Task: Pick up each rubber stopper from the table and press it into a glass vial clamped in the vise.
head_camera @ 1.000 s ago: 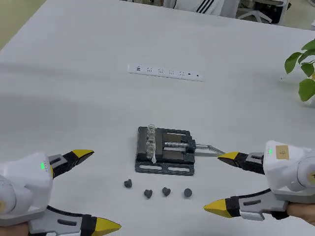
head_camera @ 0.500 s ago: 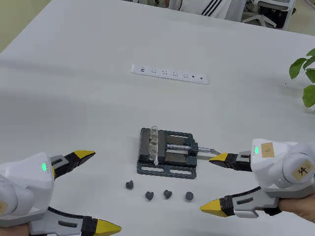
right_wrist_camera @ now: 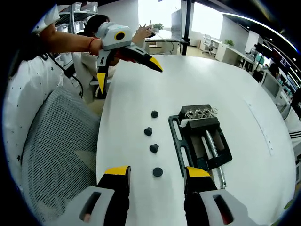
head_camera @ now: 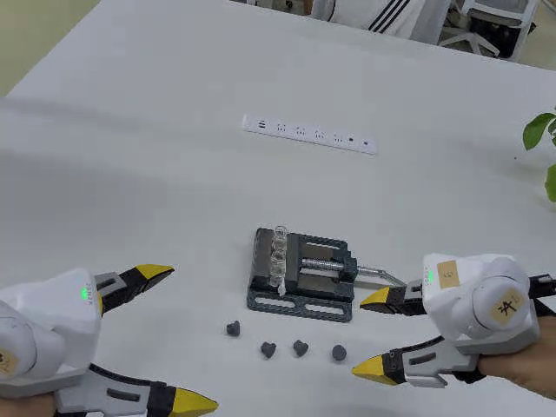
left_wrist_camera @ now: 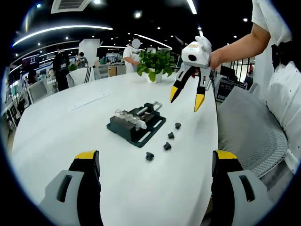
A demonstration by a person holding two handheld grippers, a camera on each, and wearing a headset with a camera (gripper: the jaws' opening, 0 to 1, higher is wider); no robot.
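A black vise [head_camera: 302,280] stands mid-table, clamping a row of clear glass vials [head_camera: 280,254] upright at its left end. Several dark rubber stoppers lie in a line before it, from the leftmost stopper [head_camera: 233,328] to the rightmost stopper [head_camera: 339,353]. My right gripper [head_camera: 369,334] is open just right of that last stopper, above the table. In the right gripper view the nearest stopper [right_wrist_camera: 158,172] lies between the jaw tips, with the vise [right_wrist_camera: 200,136] beyond. My left gripper [head_camera: 178,339] is wide open at the lower left, away from the stoppers [left_wrist_camera: 149,155].
A white power strip [head_camera: 308,135] lies on the table behind the vise. Green plant leaves [head_camera: 543,130] reach in at the right edge. A person in a white shirt [right_wrist_camera: 28,80] and a mesh chair [right_wrist_camera: 51,146] stand by the table's near side.
My right gripper has come left toward the rightmost stopper and its jaws stand somewhat closer together. The head camera has shifted; the left gripper has held its place.
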